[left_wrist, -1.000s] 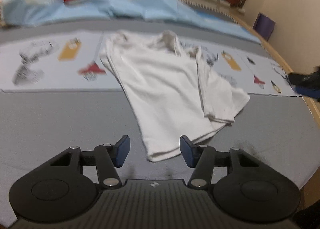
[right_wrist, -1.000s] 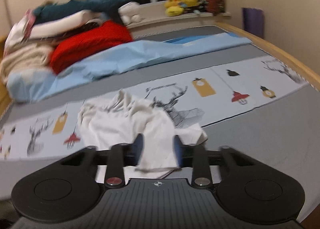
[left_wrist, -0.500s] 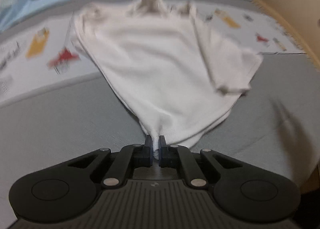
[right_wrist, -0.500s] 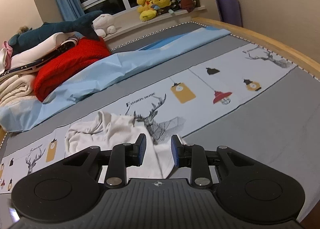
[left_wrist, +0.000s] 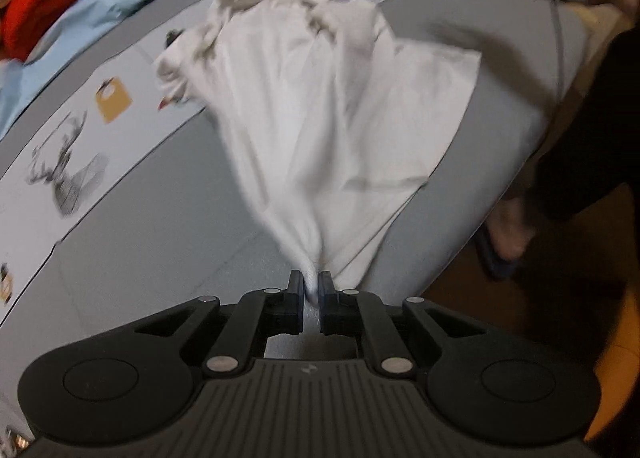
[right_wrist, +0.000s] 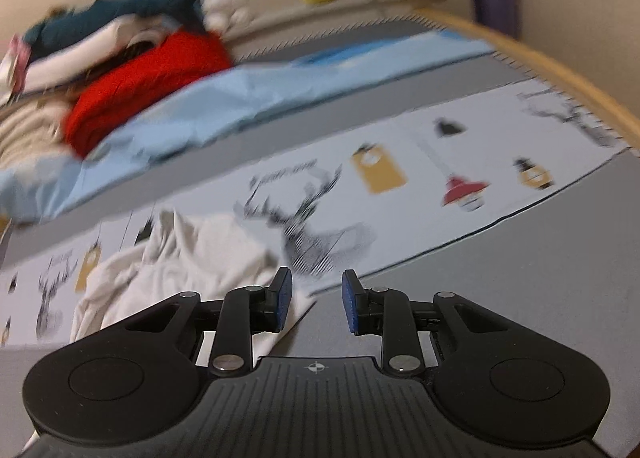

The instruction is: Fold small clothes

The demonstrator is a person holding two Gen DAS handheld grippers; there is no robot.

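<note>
The left tool (left_wrist: 311, 287) stays clenched on the white cotton T-shirt's (left_wrist: 328, 106) bunched hem at lower centre, now dragged across the grey printed bed (left_wrist: 132, 234); the right tool (right_wrist: 316, 298) has spread wider, released.

The left gripper (left_wrist: 311, 285), wide apart a second ago, has closed on the near edge of the white shirt (left_wrist: 320, 106). The right gripper (right_wrist: 316, 298) has let the shirt go and opened wider.
</note>
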